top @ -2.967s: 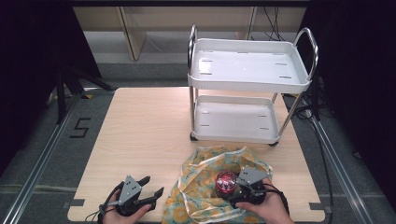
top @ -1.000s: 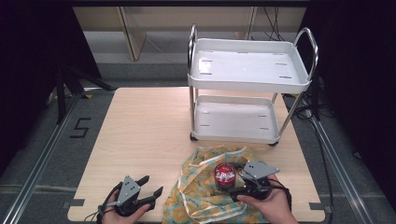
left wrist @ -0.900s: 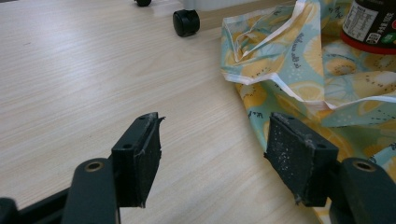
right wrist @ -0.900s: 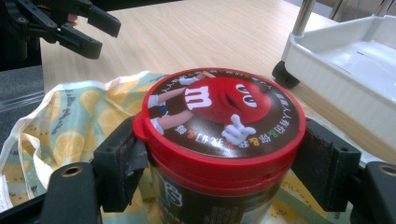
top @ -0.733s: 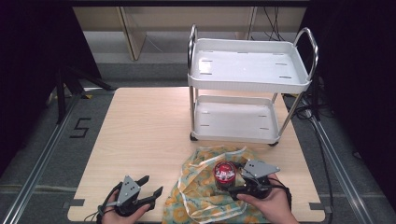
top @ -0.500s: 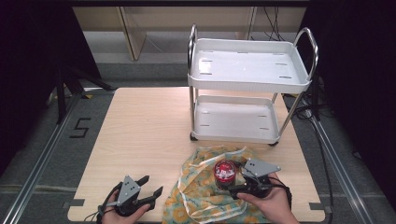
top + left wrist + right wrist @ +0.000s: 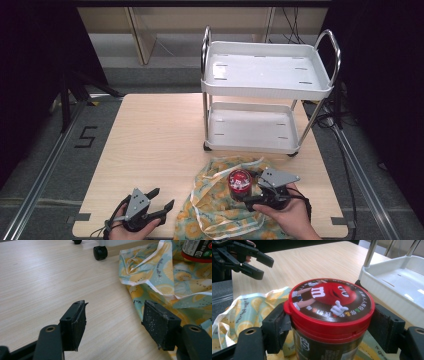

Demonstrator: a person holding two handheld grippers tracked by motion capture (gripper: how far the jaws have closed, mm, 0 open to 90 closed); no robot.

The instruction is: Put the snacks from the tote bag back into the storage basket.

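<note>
A candy jar (image 7: pixel 239 181) with a red cartoon lid stands upright over a yellow lemon-print cloth bag (image 7: pixel 220 212) at the table's front right. My right gripper (image 7: pixel 250 190) is shut on the jar just under its lid; in the right gripper view both pads press the sides of the jar (image 7: pixel 329 297). My left gripper (image 7: pixel 162 197) rests open near the front edge, left of the bag, with nothing between its jaws. In the left gripper view the left gripper (image 7: pixel 116 322) points at the bag's crumpled edge (image 7: pixel 162 285), with the jar's base (image 7: pixel 197 250) at the top right.
A white two-shelf cart (image 7: pixel 267 70) with chrome handles stands at the back right of the wooden table (image 7: pixel 155 135); both shelves are bare. One black caster (image 7: pixel 100 252) sits just beyond the bag. The cart's lower tray (image 7: pixel 392 290) is close behind the jar.
Since three seconds ago the right gripper has shifted right and the jar has moved slightly toward the cart. Over the last second almost nothing has moved. The left gripper has stayed put.
</note>
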